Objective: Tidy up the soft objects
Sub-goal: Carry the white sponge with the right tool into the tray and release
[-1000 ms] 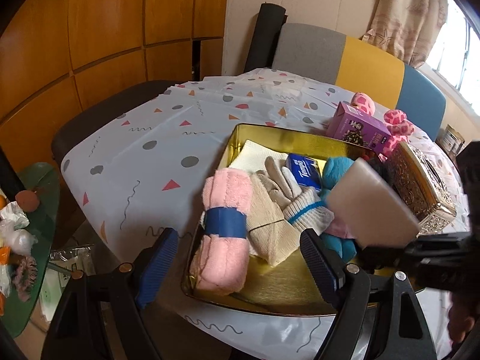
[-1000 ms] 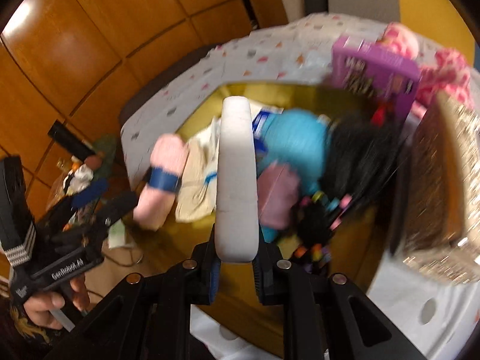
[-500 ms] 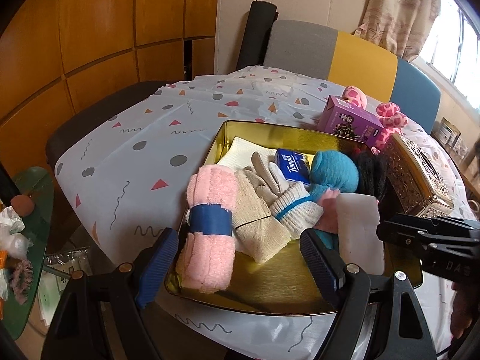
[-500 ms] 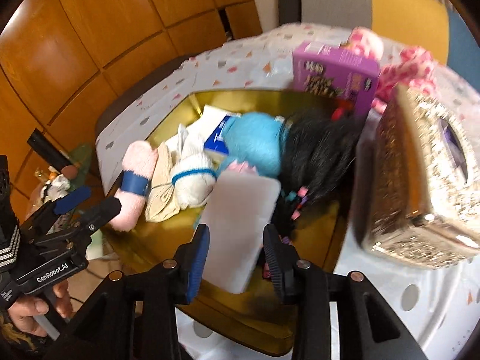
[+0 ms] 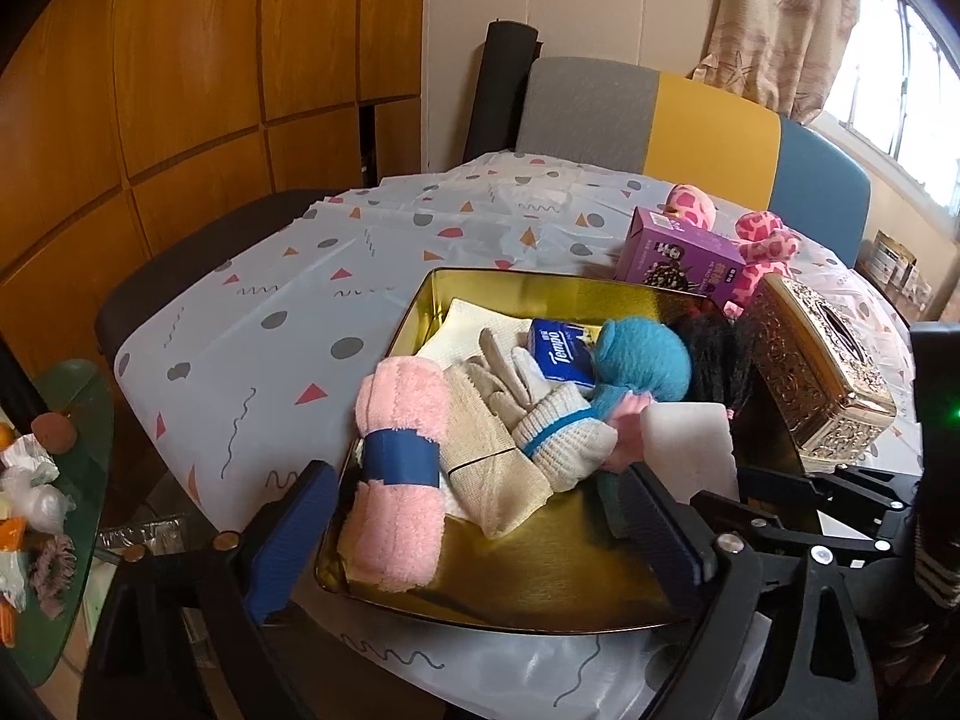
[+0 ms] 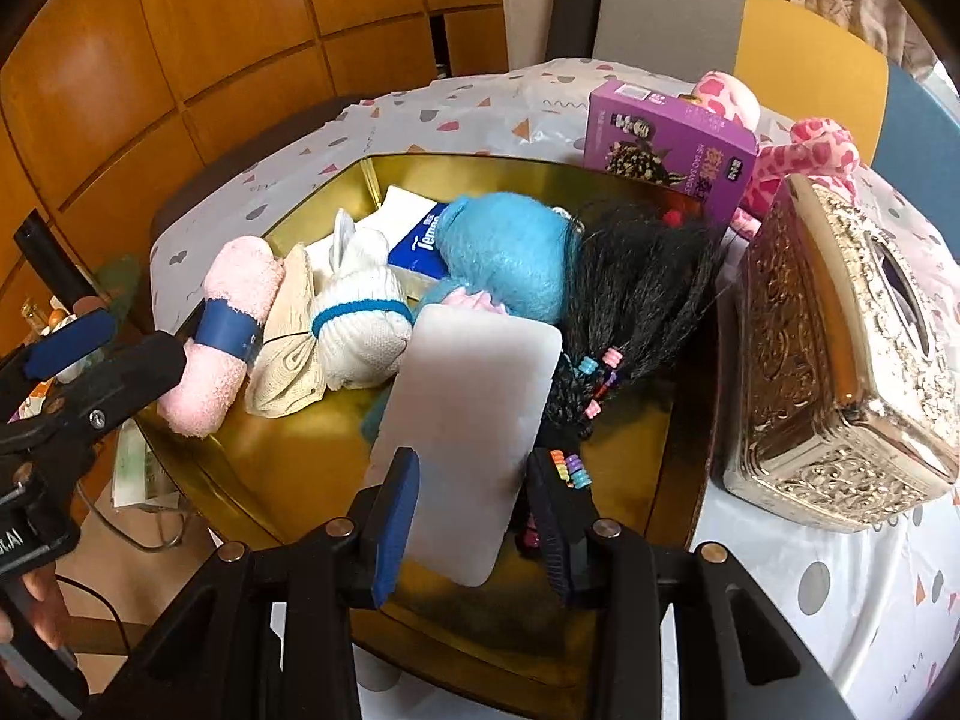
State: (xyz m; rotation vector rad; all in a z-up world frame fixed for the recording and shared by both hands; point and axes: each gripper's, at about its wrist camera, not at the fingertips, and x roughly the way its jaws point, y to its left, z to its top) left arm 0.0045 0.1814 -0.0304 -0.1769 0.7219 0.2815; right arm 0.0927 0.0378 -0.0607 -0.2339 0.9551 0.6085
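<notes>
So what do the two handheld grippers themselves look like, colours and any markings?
Both are black plastic frames with brass-coloured screw heads. Each finger carries a ribbed blue pad on its inner face. The left gripper shows part of some white lettering on its body, and the right gripper is built the same way. No cables are visible.

A purple carton (image 6: 669, 141) stands upper right, an ornate gold tissue box (image 6: 840, 354) at the right edge. Wooden wall panels (image 5: 180, 90) fill the upper left; a grey, yellow and blue chair back (image 5: 690, 120) rises at upper centre beside a curtain (image 5: 780, 18).
</notes>
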